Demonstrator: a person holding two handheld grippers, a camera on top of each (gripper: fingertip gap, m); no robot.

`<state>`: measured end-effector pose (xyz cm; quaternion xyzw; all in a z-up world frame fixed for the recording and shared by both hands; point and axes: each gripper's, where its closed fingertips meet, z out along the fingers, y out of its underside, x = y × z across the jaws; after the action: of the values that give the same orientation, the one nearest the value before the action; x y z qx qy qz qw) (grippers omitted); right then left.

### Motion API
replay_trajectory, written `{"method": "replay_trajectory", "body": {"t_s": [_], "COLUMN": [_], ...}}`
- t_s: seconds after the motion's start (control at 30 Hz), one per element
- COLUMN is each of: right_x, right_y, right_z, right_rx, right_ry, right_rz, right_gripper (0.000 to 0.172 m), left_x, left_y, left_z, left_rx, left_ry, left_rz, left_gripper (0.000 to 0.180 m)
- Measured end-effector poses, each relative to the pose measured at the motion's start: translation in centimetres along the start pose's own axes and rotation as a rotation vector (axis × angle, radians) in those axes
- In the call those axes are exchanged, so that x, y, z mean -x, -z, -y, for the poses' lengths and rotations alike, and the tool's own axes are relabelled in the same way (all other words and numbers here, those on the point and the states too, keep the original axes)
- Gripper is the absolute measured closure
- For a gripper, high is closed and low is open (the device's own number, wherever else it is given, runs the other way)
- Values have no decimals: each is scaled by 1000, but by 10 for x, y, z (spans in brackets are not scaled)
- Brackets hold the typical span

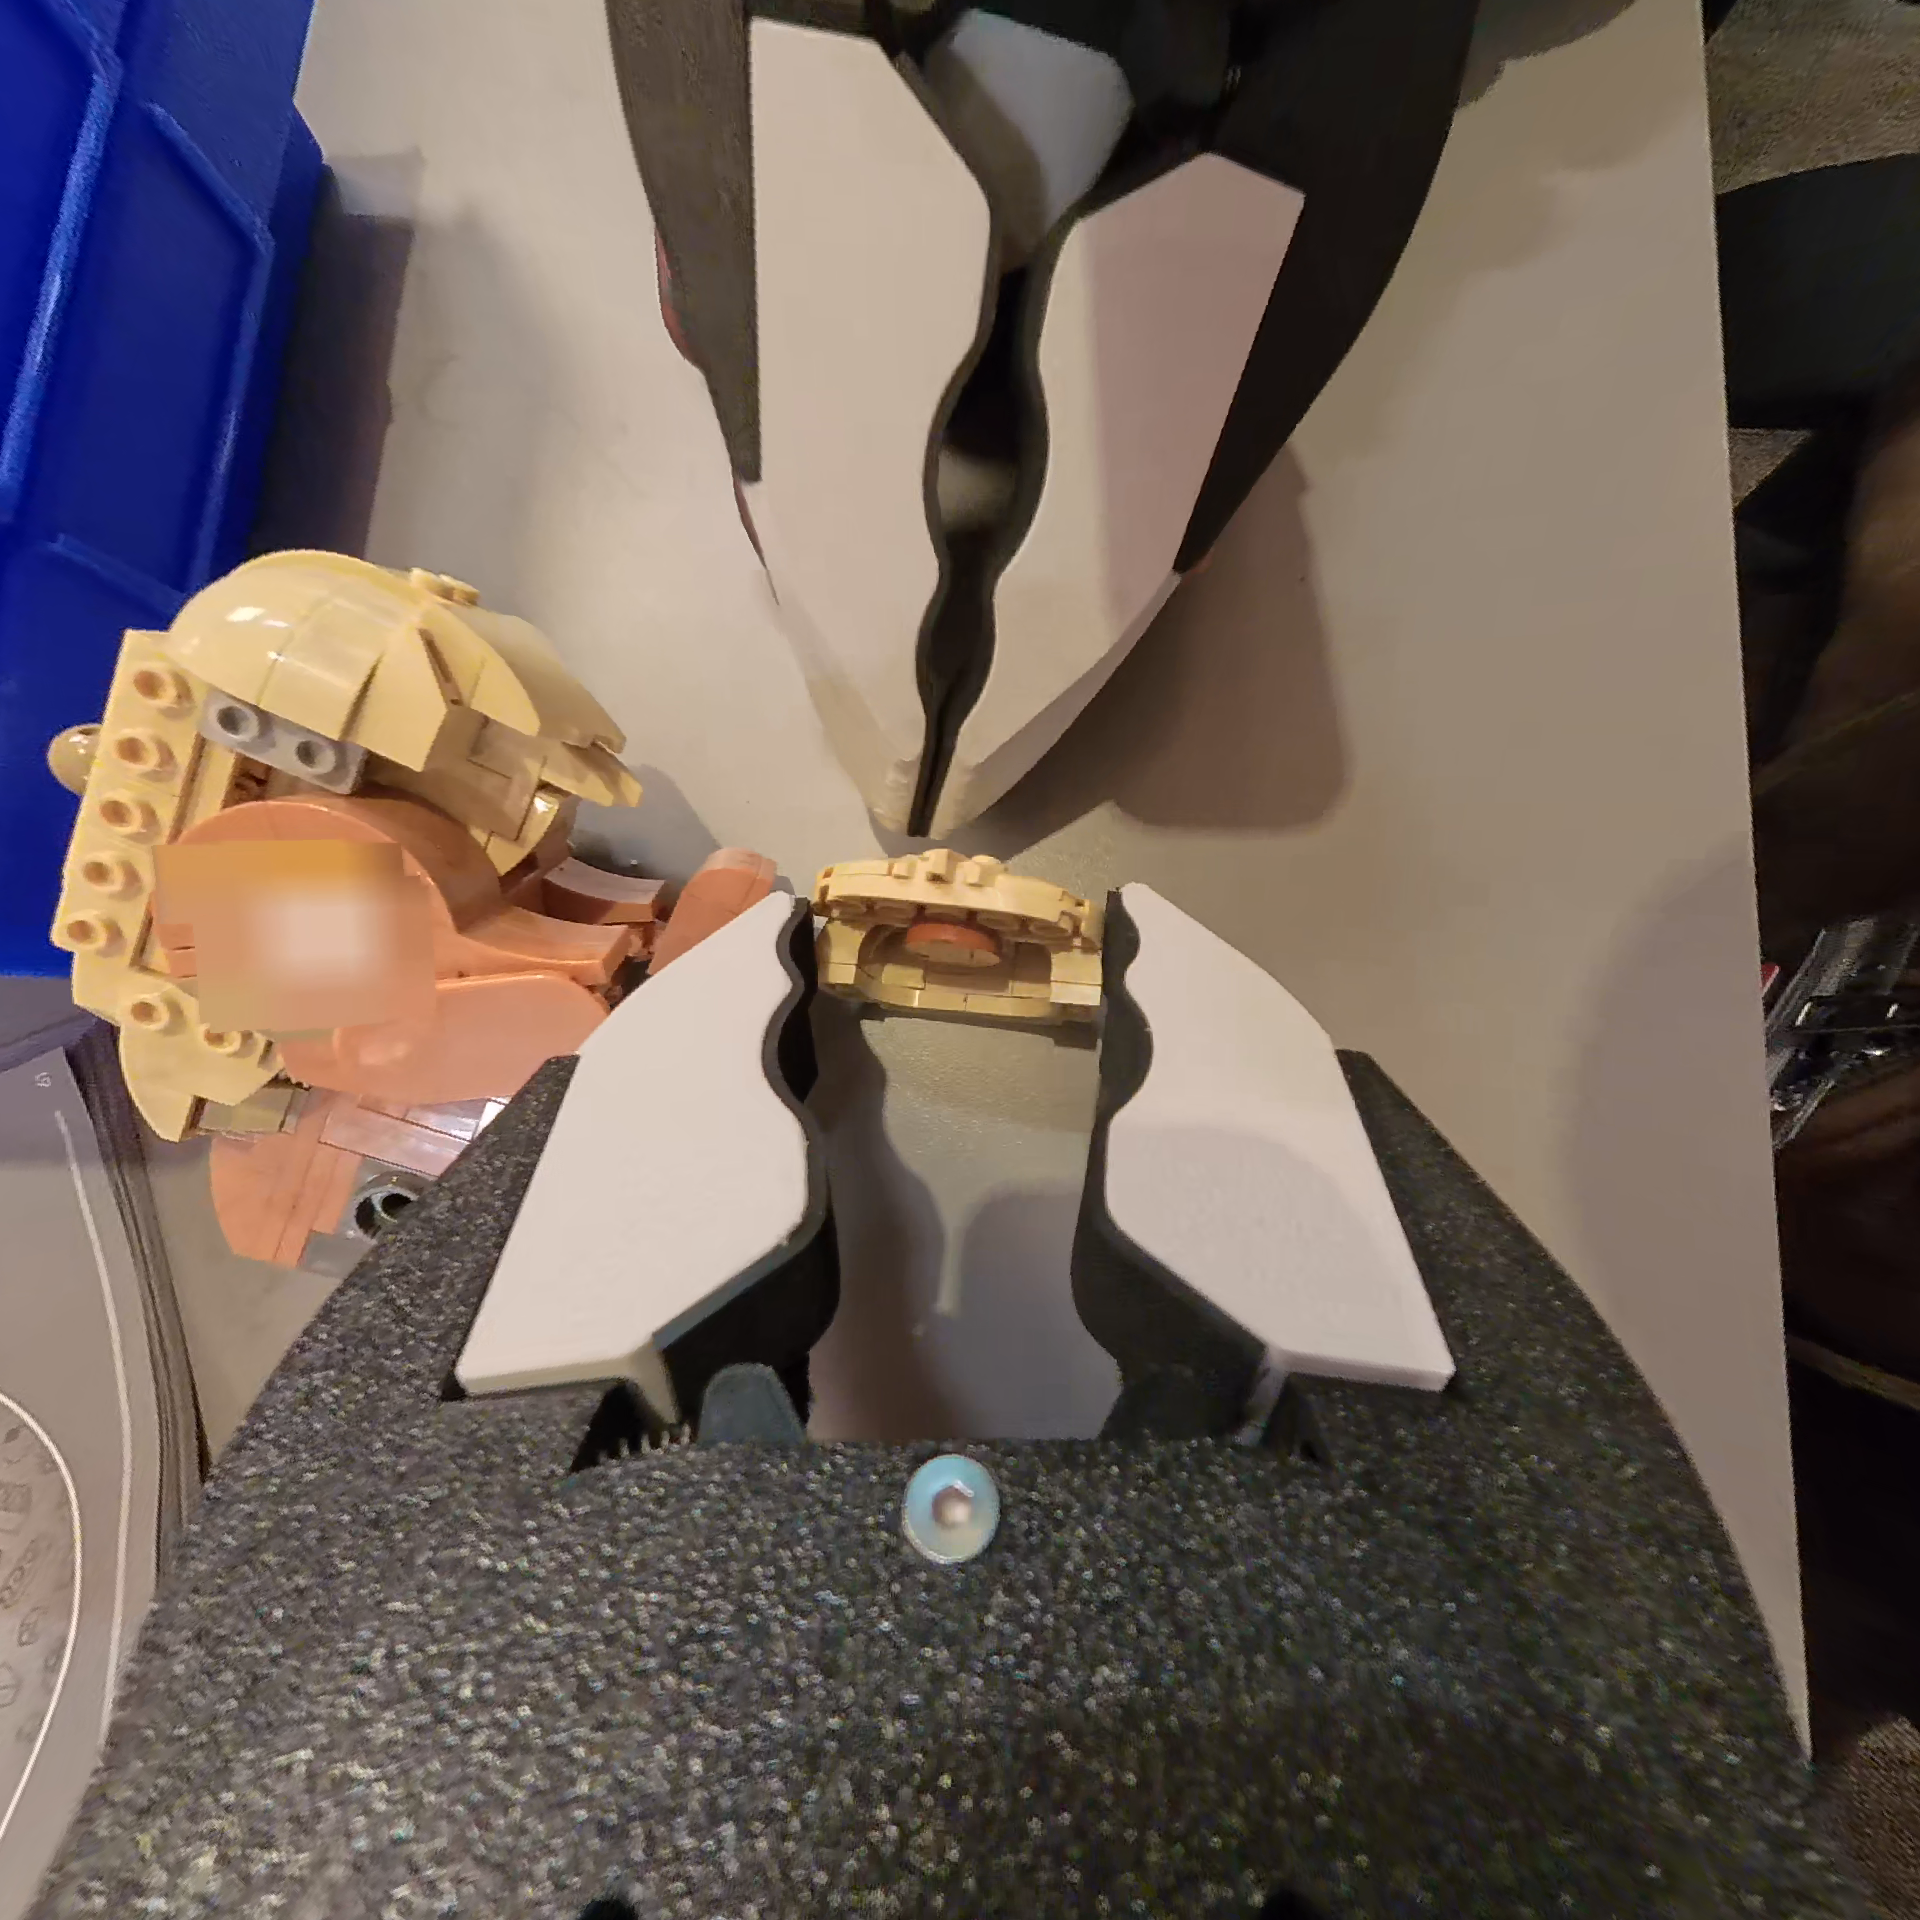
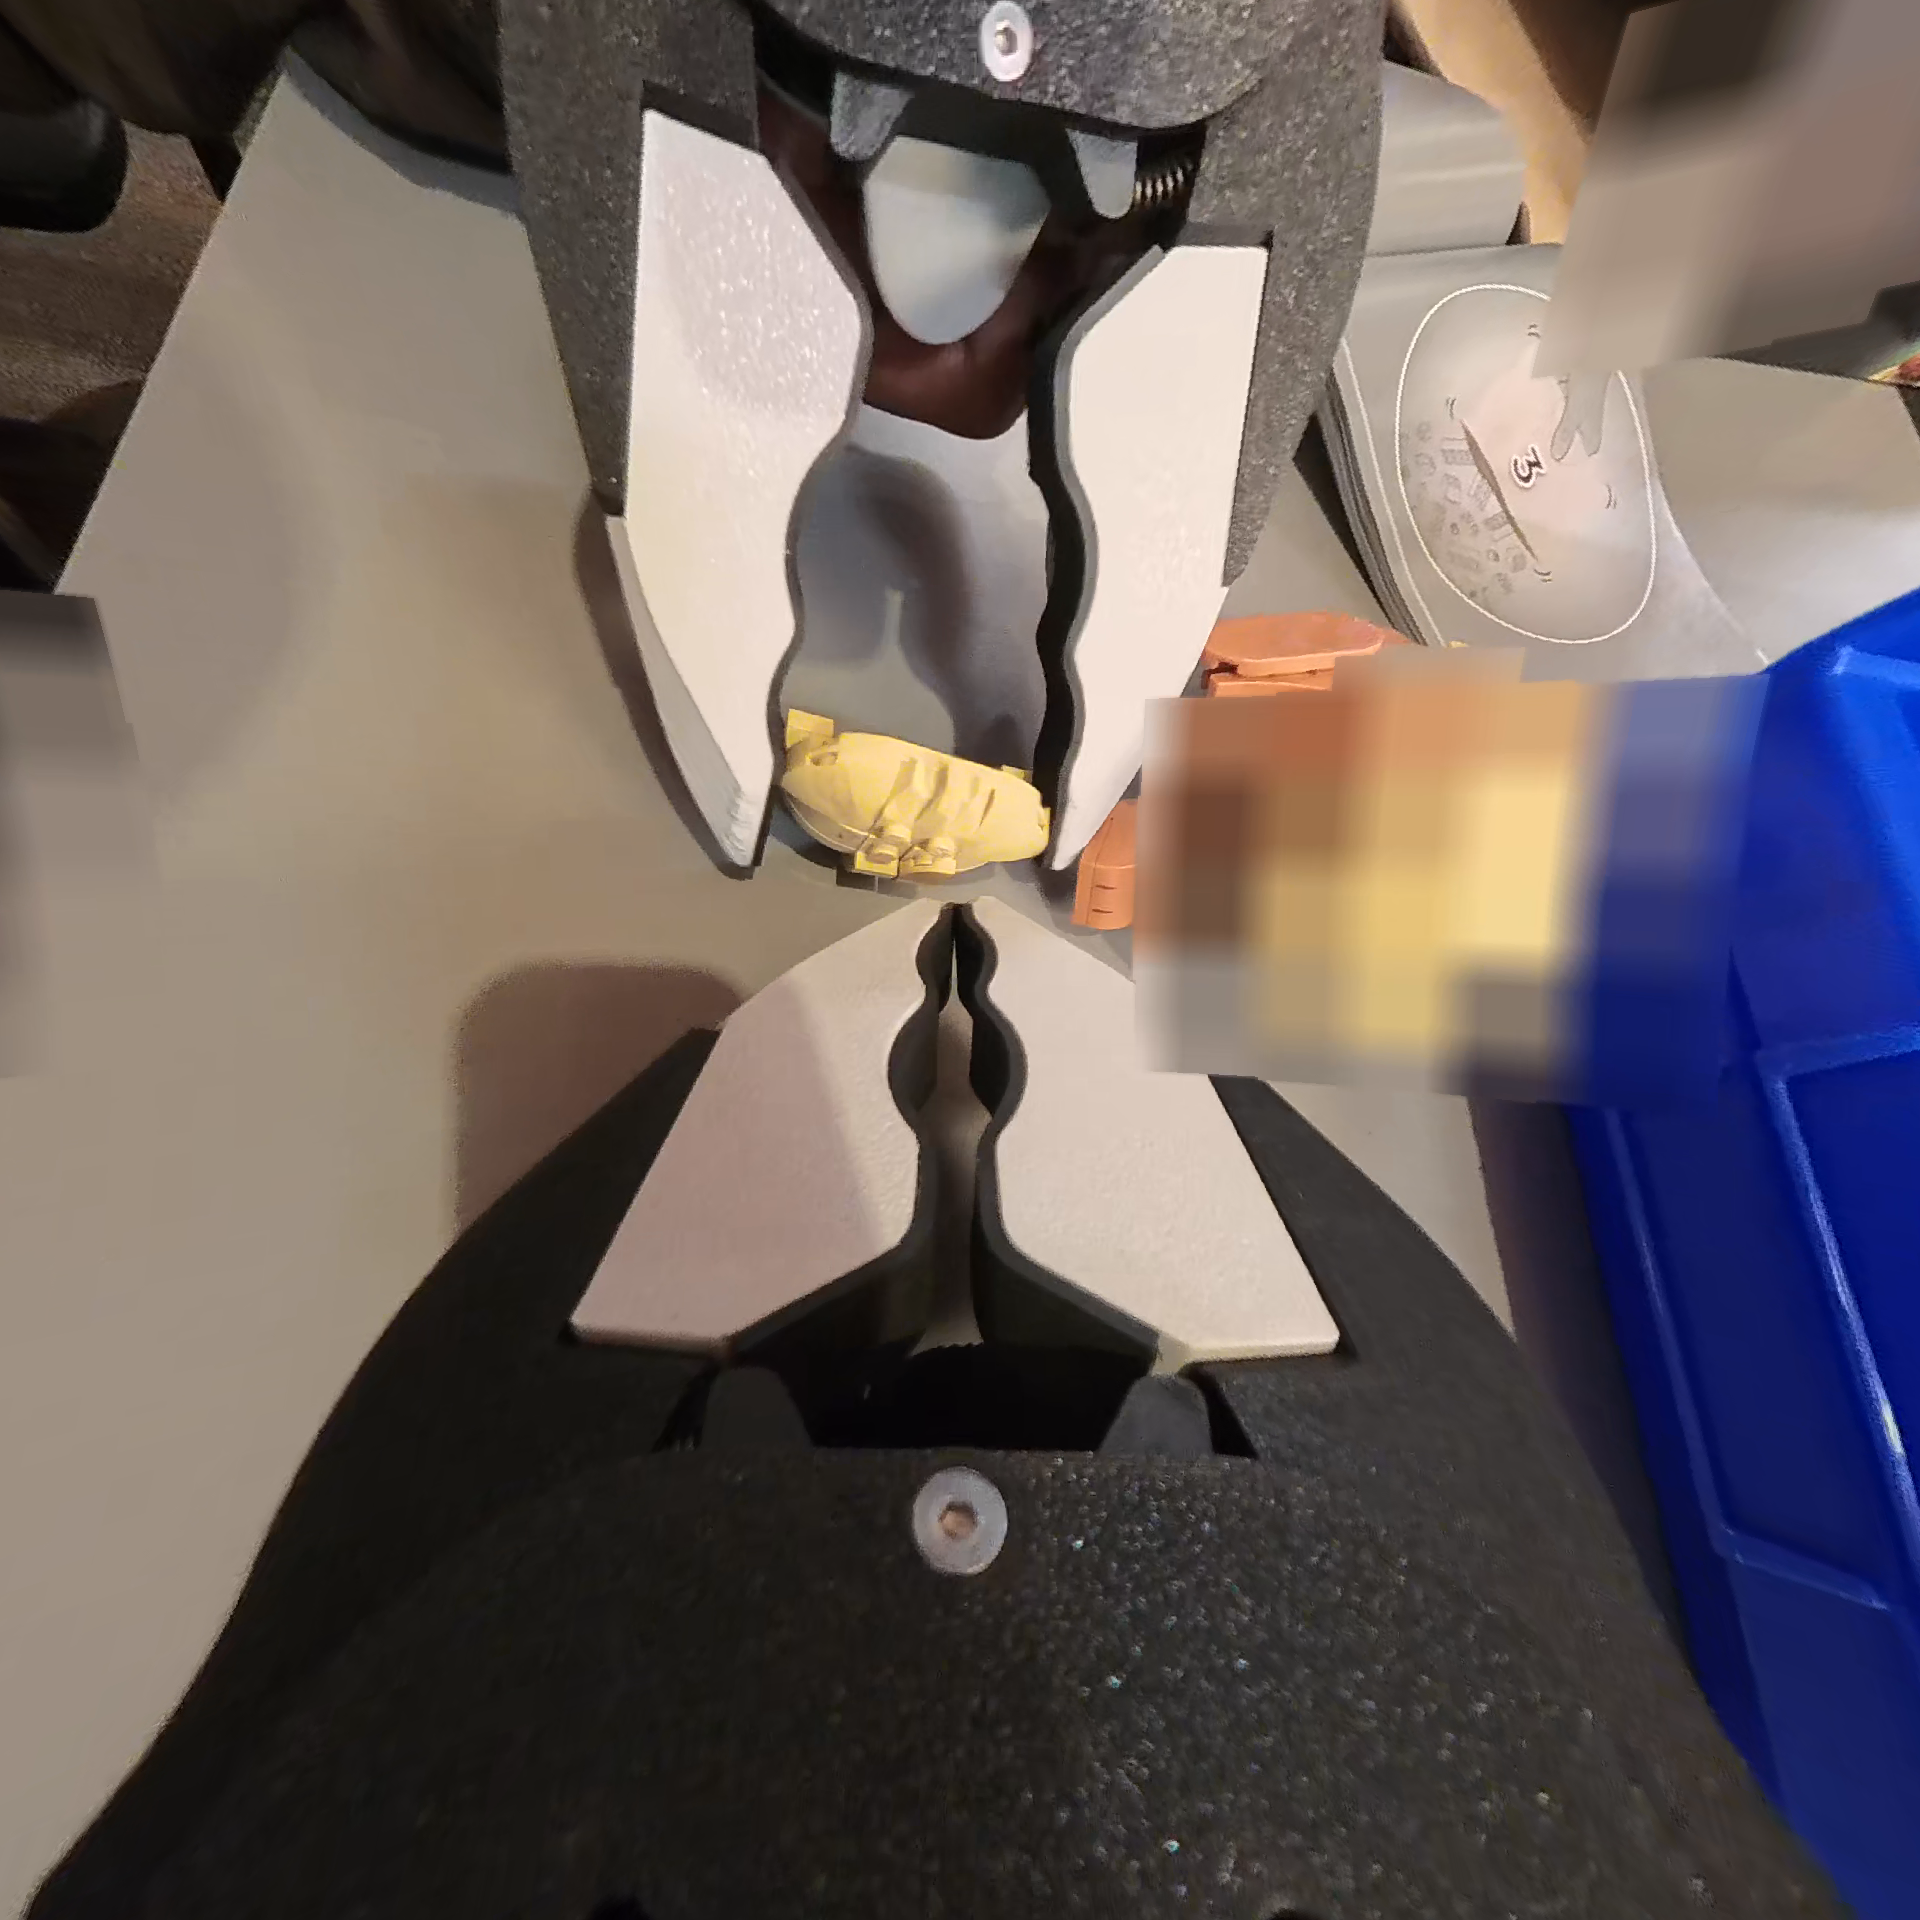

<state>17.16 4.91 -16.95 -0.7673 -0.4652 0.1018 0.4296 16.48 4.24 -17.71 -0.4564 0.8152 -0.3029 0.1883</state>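
Tan curved brick-built piece [image 1: 961,940] lies crosswise, clamped between the left gripper's [image 1: 958,935] fingers near the grey worktop's [image 1: 1455,727] middle; the right gripper's [image 2: 954,914] fingers, pressed together, point at its far side.

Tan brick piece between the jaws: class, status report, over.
Left gripper clamps tan brick piece. Right gripper shut, empty, tips just off it. Brick figure lies beside the left gripper; blue bin beyond.

A blue plastic bin [image 1: 135,343] stands at the edge of the pale grey tabletop [image 1: 1455,727]. Just beside it lies a large tan and salmon brick-built figure [image 1: 312,831] (partly mosaicked). A stack of grey printed booklets [image 2: 1507,499] sits near the bin, its cover bearing a rounded panel of drawings.
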Motion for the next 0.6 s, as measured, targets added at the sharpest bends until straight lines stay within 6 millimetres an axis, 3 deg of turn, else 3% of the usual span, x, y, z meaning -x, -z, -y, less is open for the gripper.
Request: {"method": "replay_trajectory", "body": {"t_s": [0.23,0.33,0.47,0.53,0.6], "right_x": [6,22,91,130,158], "right_y": [2,22,72,83,81], "right_z": [4,15,26,15,-7], "right_rx": [-27,-85,-181,-142,-38], "right_ry": [62,58,-44,-103,-147], "right_rz": [4,4,33,23,-23], "right_gripper": [169,163,163,165,166], "left_x": [0,0,0,0,0], "left_y": [-1,-1,-1,-1,-1], "left_z": [1,1,1,1,1], "left_rx": [-7,-14,-10,-4,4], "left_ry": [-2,6,0,-7,-14], "left_rz": [-3,-9,-5,2,12], "left_gripper": [127,127,127,127,127]}}
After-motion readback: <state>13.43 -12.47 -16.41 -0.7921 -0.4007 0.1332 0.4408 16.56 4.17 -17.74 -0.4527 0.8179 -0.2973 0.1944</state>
